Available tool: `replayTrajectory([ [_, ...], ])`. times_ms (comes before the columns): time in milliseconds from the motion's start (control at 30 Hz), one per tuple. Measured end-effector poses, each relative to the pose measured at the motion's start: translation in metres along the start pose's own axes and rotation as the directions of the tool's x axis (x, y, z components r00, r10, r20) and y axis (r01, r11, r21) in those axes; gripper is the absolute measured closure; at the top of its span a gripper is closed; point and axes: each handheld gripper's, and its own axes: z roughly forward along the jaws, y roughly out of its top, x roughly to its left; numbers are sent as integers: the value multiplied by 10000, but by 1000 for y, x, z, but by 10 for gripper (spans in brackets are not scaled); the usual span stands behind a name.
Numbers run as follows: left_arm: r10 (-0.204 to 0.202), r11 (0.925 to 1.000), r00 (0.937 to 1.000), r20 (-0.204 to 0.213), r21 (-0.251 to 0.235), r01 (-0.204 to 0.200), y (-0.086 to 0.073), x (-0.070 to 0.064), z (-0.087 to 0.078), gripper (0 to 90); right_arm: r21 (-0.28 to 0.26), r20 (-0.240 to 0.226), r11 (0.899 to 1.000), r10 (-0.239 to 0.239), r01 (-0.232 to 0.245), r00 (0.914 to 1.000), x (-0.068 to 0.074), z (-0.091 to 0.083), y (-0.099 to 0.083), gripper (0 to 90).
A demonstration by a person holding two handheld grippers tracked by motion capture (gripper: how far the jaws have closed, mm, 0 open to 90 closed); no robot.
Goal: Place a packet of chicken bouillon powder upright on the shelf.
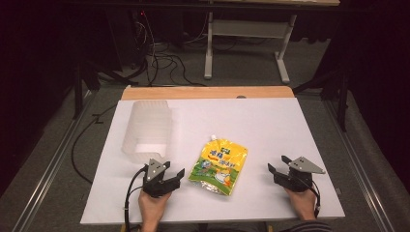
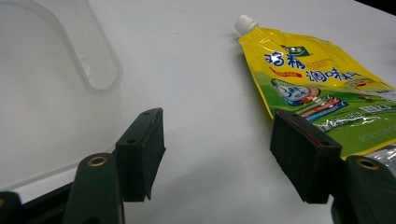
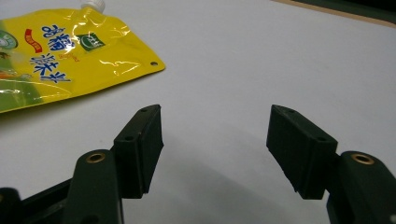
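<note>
High view: pouch (image 1: pixel 218 166) flat on bench (image 1: pixel 270 125), between both tongs
Left tongs (image 1: pixel 170 170) spread, empty, near tub (image 1: pixel 146 130); right tongs (image 1: pixel 276 164) spread, empty

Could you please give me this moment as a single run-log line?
left gripper: open, empty, beside pouch | right gripper: open, empty | yellow spout pouch: flat on table, untouched | translucent container: left of pouch

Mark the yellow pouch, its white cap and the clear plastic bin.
pouch (image 1: pixel 218 166): high view, middle of its printed front.
cap (image 2: pixel 244 23): left gripper view, side of the white screw cap.
bin (image 1: pixel 146 129): high view, its ribbed translucent wall.
</note>
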Motion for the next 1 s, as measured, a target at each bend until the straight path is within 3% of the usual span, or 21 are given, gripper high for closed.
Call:
replayTrajectory([
  [267, -4, 10000, 10000, 6, 17, 3, 0, 1, 0, 359, -43, -66, 10000, 8, -8, 10000, 0, 0, 0, 369],
  [333, 7, 10000, 9999, -157, 6, -7, 0, -1, 0, 364, -66, -28, 10000, 24, -24, 10000, 0, -1, 0, 368],
  [633, 256, 9983, 9994, -253, -519, -269, -2, -3, -5, 377, -28, 10, 10000, 85, -85, 10000, 0, 0, 0, 371],
  [767, 320, 9972, 9994, 103, -672, -312, -3, -4, -6, 372, -9, 26, 10000, -2, 2, 10000, 0, 0, 0, 370],
  [1000, 317, 9978, 9990, 330, -599, -296, -2, -6, -7, 374, -36, 52, 9999, 100, -100, 9999, 1, 0, 0, 368],
])
